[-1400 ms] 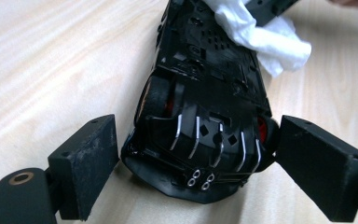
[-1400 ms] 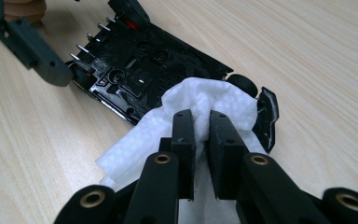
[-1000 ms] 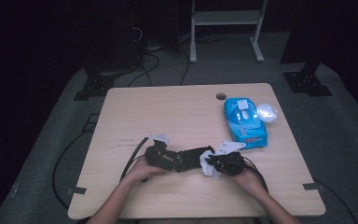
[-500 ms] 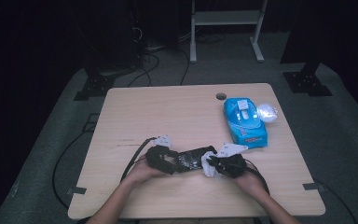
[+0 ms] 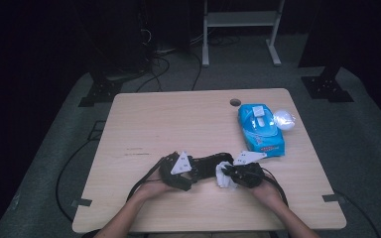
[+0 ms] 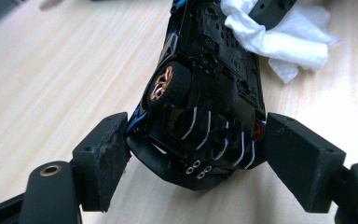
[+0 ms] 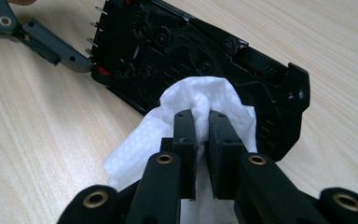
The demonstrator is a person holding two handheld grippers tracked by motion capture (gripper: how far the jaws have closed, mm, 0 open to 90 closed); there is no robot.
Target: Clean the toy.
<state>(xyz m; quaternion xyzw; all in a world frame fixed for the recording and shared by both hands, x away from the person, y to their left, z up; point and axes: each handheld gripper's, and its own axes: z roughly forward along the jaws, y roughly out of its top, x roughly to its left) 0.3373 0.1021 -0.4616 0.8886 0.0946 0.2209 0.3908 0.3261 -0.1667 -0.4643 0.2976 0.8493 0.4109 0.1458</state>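
Observation:
A black toy car (image 5: 206,166) with copper wheels is tipped so its underside (image 6: 205,93) shows, at the near middle of the table. My left gripper (image 5: 194,171) holds the car's tail end. Its jaws have just been closing, and both pads (image 6: 105,154) press the car's sides. My right gripper (image 5: 226,174) is shut on a crumpled white wipe (image 7: 135,149). The wipe lies against the car's underside (image 7: 177,46). The same wipe (image 6: 279,39) shows at the top of the left gripper view.
A blue pack of wipes (image 5: 260,130) lies at the right of the wooden table (image 5: 178,119), with a white crumpled bag (image 5: 284,119) beside it. A cable hole (image 5: 235,102) sits near the far edge. Cables trail off the table's left front.
My left gripper has shifted right and a little up with the car, bringing it closer to the right gripper. The right gripper and the wipe have stayed put.

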